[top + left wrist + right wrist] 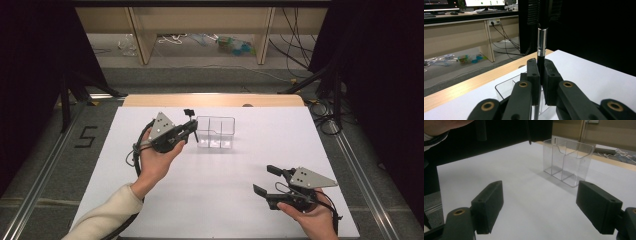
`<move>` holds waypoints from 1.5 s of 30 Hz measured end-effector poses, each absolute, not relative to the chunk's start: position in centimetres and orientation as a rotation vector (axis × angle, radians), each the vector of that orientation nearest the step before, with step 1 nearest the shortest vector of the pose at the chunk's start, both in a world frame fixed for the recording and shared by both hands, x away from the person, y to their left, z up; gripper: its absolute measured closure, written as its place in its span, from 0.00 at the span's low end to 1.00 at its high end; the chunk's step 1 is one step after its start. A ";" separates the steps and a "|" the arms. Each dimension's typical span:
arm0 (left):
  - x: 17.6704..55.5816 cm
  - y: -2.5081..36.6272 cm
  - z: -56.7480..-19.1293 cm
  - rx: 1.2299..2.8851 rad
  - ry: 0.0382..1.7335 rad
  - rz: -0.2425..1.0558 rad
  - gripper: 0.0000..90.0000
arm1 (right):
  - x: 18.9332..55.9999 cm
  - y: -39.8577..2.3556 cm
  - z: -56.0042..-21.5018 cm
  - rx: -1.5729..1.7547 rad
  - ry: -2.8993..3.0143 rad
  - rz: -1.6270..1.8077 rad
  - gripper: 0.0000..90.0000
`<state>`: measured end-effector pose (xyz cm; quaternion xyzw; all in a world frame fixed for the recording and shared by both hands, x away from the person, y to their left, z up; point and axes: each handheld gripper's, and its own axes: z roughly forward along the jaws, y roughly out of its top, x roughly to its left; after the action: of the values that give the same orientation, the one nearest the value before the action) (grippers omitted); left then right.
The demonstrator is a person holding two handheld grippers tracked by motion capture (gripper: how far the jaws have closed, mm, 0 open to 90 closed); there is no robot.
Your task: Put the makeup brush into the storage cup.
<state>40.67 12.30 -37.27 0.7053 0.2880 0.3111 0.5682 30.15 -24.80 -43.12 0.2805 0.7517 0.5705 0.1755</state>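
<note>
While the left gripper (186,131) is clamping its jaws tight on a slim black brush (542,37), held upright just left of the clear organizer (215,132), the main risk, as I judge it, is the lower tip catching the box's rim instead of dropping into a compartment. The handle looks thin and smooth, with a shiny metal band near the top, so it could be pivoting between the flat pads if the tip bumps anything. The organizer seems light, hard, transparent plastic with thin straight walls, an inner divider and a notched front edge; a sideways nudge would likely be sliding or tipping it on the smooth white sheet covering the bench (220,195). Its see-through walls are also making the rim hard to judge from the left gripper view. The right gripper (263,180) is resting at the near right, well apart from the box, its jaws standing wide and holding nothing, so nothing is steadying the organizer.
</note>
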 end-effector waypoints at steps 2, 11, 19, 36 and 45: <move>40.7 12.3 -37.3 1.659 0.679 0.733 0.94 | 30.2 -24.8 -43.1 0.793 2.131 1.615 0.25; 41.0 12.2 -37.2 1.637 0.715 0.736 0.94 | 30.2 -24.8 -43.1 0.795 2.130 1.614 0.25; 41.4 12.2 -37.2 1.657 0.686 0.741 0.94 | 30.2 -24.8 -43.1 0.797 2.133 1.613 0.25; 41.8 12.3 -36.8 1.661 0.680 0.745 0.94 | 30.2 -24.8 -43.1 0.796 2.132 1.615 0.25; 42.1 12.4 -36.7 1.669 0.674 0.753 0.94 | 30.2 -24.8 -43.2 0.794 2.131 1.617 0.25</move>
<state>42.07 12.37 -36.70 0.7084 0.2862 0.3195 0.5605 30.19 -24.80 -43.15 0.2801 0.7520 0.5705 0.1747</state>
